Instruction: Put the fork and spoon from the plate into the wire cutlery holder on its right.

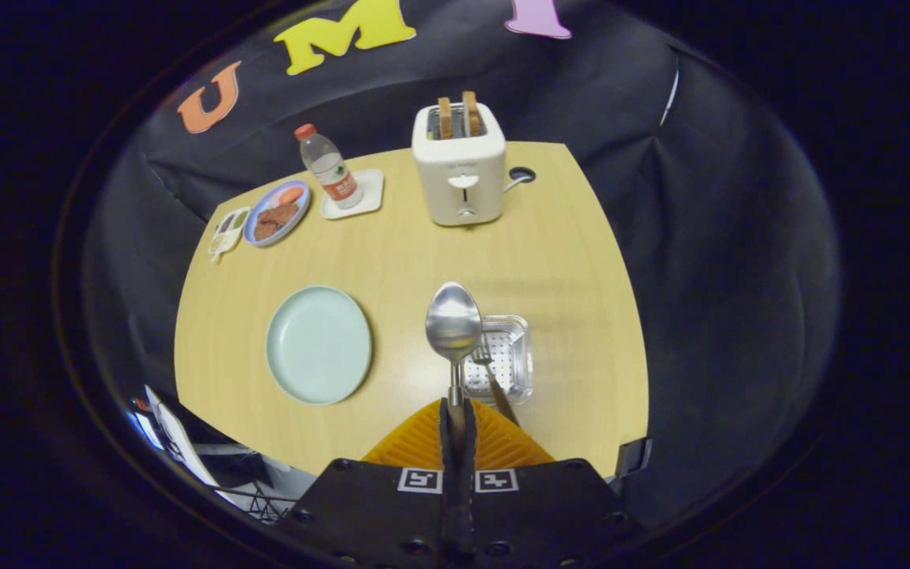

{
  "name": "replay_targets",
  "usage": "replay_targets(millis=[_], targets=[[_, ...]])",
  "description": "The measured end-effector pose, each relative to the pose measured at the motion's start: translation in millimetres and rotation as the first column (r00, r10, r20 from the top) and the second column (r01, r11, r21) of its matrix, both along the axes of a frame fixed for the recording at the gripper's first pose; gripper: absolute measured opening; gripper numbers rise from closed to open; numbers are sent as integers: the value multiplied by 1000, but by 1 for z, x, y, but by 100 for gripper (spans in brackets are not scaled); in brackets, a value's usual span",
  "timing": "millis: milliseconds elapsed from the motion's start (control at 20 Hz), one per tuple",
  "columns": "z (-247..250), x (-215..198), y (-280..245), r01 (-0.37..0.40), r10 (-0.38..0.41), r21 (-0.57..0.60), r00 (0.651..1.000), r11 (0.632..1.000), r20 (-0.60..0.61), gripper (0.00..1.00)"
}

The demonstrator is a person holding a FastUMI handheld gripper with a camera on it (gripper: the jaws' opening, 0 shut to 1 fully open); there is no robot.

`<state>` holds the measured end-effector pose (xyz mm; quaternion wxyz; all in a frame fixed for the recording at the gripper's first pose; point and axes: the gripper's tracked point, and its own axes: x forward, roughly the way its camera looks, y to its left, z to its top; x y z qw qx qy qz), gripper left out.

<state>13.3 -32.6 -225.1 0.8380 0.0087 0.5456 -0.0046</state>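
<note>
My gripper (456, 411) is shut on the handle of a metal spoon (453, 322), whose bowl points forward, high above the table. Just below and right of the spoon stands the wire cutlery holder (512, 359). A fork (491, 375) leans in the holder, its handle sticking out toward my orange fingers (494, 442). To the left of the holder lies a pale green plate (318, 344) with nothing on it.
The wooden table (415, 253) carries a white toaster (460, 164) with bread slices at the back. Left of the toaster a water bottle (328, 167) stands on a white coaster. Farther left are a blue plate of food (277, 212) and a small tray (229, 229).
</note>
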Motion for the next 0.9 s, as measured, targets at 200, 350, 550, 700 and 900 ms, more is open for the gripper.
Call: replay_targets(millis=[200,350,550,700,900], targets=[[-13,-7,-18,-5,7,25,996,1000,-87,0],[-21,-11,-27,-8,15,48,989,999,-145,1],[-29,-4,-24,-15,28,71,981,997,-193,1],[-35,-3,-22,-3,23,90,974,996,-224,1],[-37,-2,-23,21,3,98,970,995,-242,4]])
